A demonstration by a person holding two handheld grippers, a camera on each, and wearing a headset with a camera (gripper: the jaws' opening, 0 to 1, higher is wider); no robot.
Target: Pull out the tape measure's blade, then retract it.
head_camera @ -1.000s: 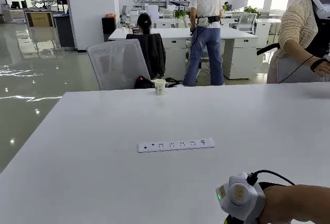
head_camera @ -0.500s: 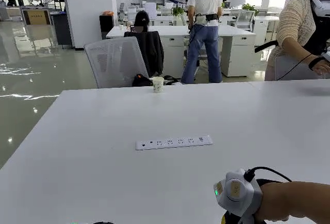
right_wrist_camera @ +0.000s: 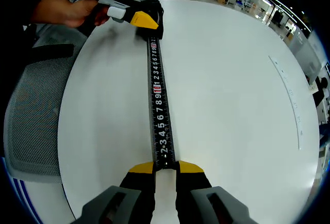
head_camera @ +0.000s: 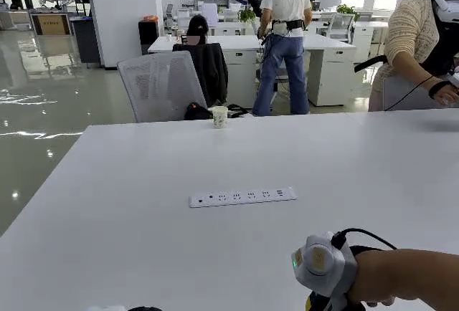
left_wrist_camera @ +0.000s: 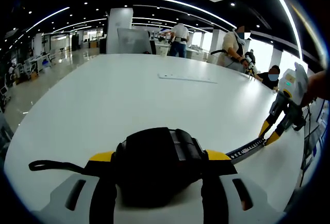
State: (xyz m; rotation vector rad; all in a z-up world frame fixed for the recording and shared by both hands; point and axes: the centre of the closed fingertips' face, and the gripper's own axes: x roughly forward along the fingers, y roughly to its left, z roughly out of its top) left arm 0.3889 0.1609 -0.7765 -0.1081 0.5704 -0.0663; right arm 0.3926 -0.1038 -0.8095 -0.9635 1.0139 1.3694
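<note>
Stretching across white table (head_camera: 143, 203), blade (right_wrist_camera: 157, 100) runs from tape measure case (left_wrist_camera: 154, 167), clamped in your left gripper (left_wrist_camera: 160, 156), to your right gripper (right_wrist_camera: 165, 168), pinched on its tip. Head view: right gripper edged left since half-second ago. Numerals legible from right gripper view.

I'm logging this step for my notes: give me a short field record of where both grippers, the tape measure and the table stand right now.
left gripper: shut on black tape measure case
right gripper: pinching tip of black numbered blade
blade: pulled out, stretched over white table between grippers
retraction: not yet done
elsewhere on table: white power strip, paper cup at far edge
</note>
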